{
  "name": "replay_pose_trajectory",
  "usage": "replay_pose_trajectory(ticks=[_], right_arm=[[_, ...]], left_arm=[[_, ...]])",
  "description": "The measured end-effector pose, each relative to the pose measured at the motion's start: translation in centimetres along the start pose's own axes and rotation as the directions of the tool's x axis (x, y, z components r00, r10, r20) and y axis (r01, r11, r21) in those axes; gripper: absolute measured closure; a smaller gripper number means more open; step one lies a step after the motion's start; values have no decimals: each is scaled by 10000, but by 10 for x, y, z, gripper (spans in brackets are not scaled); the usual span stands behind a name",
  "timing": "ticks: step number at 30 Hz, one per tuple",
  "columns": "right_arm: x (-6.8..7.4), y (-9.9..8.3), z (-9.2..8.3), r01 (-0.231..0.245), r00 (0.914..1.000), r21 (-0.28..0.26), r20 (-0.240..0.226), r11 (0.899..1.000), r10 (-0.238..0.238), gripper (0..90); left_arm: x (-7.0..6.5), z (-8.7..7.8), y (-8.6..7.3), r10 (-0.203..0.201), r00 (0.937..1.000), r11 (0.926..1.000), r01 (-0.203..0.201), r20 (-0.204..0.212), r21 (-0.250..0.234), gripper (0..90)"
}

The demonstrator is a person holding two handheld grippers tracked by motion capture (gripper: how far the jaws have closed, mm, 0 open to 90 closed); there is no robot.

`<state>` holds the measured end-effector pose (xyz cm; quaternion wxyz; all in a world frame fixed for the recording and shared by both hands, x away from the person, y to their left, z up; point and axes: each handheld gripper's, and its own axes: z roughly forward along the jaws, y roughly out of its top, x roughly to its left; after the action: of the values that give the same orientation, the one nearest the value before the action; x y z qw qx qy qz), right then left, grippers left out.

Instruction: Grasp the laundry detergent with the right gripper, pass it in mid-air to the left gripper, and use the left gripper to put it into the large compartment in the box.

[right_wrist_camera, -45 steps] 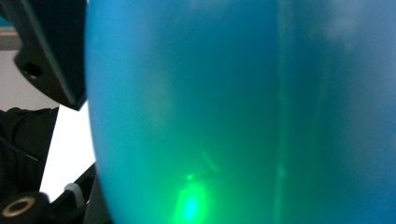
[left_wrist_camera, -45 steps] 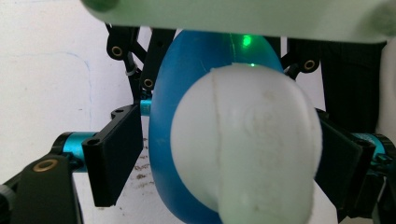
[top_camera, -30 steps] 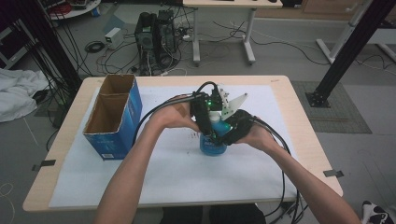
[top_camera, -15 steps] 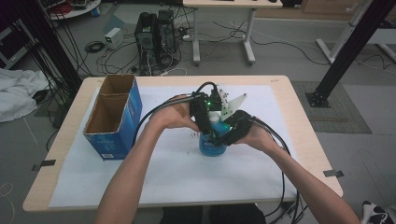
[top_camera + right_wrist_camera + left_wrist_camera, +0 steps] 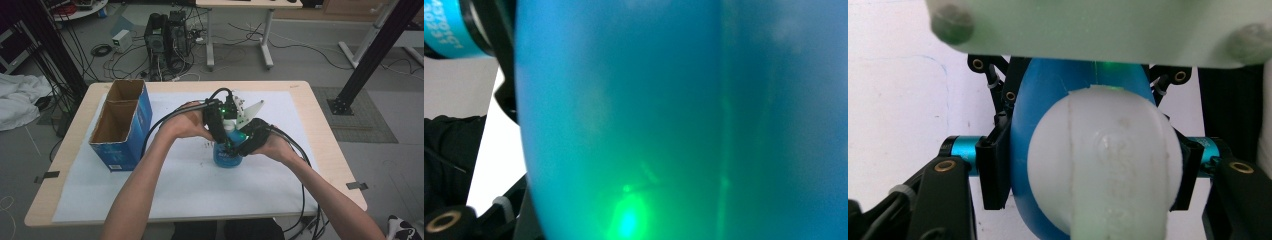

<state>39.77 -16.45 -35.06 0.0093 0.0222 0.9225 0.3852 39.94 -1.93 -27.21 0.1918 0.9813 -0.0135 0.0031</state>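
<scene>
A blue bottle (image 5: 227, 156) with a white rounded cap stands on the white sheet at the table's middle. My left gripper (image 5: 223, 134) comes at it from the left. In the left gripper view its jaws have just been closing, and the pads (image 5: 993, 172) now press on both sides of the white cap (image 5: 1103, 165), with the blue body (image 5: 1023, 145) behind it. My right gripper (image 5: 243, 144) comes in from the right and is shut on the bottle's body. That blue wall (image 5: 674, 100) sits right up against the right gripper view's lens.
An open blue cardboard box (image 5: 122, 125) stands at the table's left. A white sheet (image 5: 175, 190) covers most of the tabletop (image 5: 325, 145). Black cables (image 5: 303, 185) trail from both grippers toward the near edge. Beyond the far edge are computer cases and desk legs.
</scene>
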Motion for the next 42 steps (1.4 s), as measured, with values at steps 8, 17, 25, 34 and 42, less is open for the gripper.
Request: replay_pose_trajectory(ticks=[8, 17, 25, 34, 42], right_arm=[[-2, 0, -1, 380, 9993, 25, 6, 9993, -380, 446], [1, 0, -2, 97, 9997, 131, -227, 9999, -94, 444], [-5, 1, 1, 1054, 9934, -278, 482, 9940, -1040, 438], [0, 1, 1, 458, 9989, -260, -95, 9986, -461, 431], [-3, 1, 2, 891, 9952, -516, 446, 9947, -868, 424]], left_arm=[[-3, -1, 0, 24, 10000, 10000, -24, -88, 8, 374], [-5, -3, 0, 75, 9996, 10000, -76, -268, -35, 381], [-4, -3, -1, 141, 9998, 9998, -139, -121, 162, 382], [-6, -4, -1, 121, 9996, 9999, -121, -243, 13, 381], [-5, -4, -1, 34, 9998, 10000, -34, -186, 13, 381]])
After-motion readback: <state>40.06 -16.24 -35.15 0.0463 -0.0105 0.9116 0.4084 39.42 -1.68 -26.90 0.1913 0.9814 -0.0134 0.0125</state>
